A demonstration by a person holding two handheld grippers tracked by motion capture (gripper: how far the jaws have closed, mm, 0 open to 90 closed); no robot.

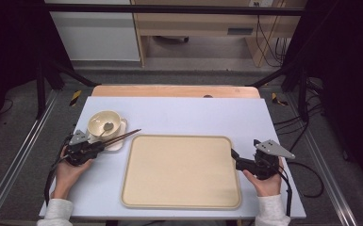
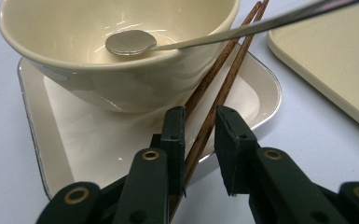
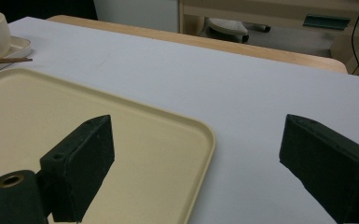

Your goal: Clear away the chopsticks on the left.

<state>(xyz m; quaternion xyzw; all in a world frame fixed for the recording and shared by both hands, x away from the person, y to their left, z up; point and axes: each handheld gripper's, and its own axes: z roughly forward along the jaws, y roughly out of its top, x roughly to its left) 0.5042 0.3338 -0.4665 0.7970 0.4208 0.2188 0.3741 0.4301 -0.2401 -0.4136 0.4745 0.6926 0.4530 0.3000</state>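
Now chopsticks (image 2: 205, 116) bracketed by left gripper (image 2: 200, 140) jaws, narrowly spread, pads not seen pressing, beside bowl (image 2: 116, 56) on plate (image 2: 261, 93). Right gripper (image 3: 196, 168) jaws spread wide over tray (image 3: 135, 140) corner.

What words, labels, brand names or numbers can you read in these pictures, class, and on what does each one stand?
None can be read. The bowl, the spoon, the chopsticks, the small dish, the tray and the white table are plain and bear no print in these views. The jaws of the left gripper and the right gripper carry no markings either.
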